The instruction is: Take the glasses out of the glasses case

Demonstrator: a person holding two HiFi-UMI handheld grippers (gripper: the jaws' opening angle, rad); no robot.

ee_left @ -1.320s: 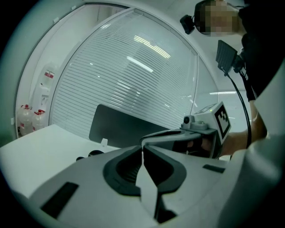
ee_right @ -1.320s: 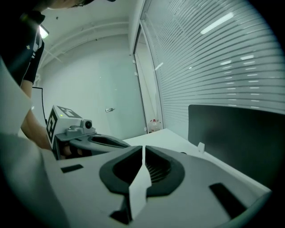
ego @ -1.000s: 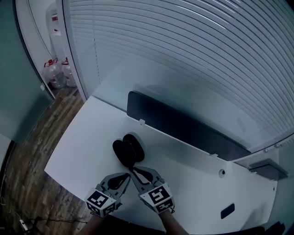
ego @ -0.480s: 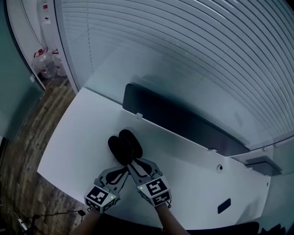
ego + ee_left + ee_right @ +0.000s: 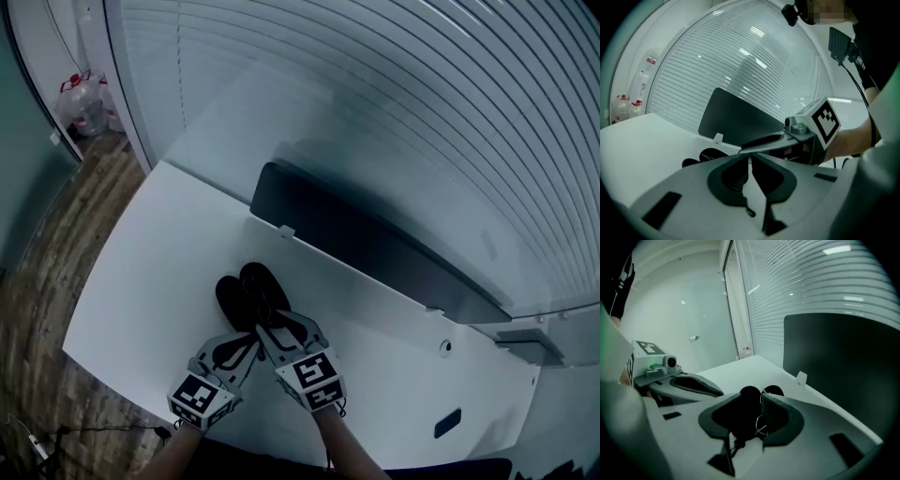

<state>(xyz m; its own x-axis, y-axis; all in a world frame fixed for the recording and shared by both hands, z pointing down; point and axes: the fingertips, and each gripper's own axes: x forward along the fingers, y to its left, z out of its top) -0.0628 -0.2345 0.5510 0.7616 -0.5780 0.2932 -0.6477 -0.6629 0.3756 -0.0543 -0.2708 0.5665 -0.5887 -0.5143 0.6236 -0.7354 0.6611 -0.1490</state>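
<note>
— Why is the right gripper (image 5: 750, 398) being opened?
— Its jaws have just been opening around the open glasses case (image 5: 251, 295) on the table (image 5: 141, 281), probably to reach the glasses; thin wire (image 5: 761, 427) is showing between them.
— The left gripper (image 5: 750, 157)?
— Being held closed, empty, alongside.

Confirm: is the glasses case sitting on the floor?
No, the glasses case lies on the white desk, above the wood floor.
</note>
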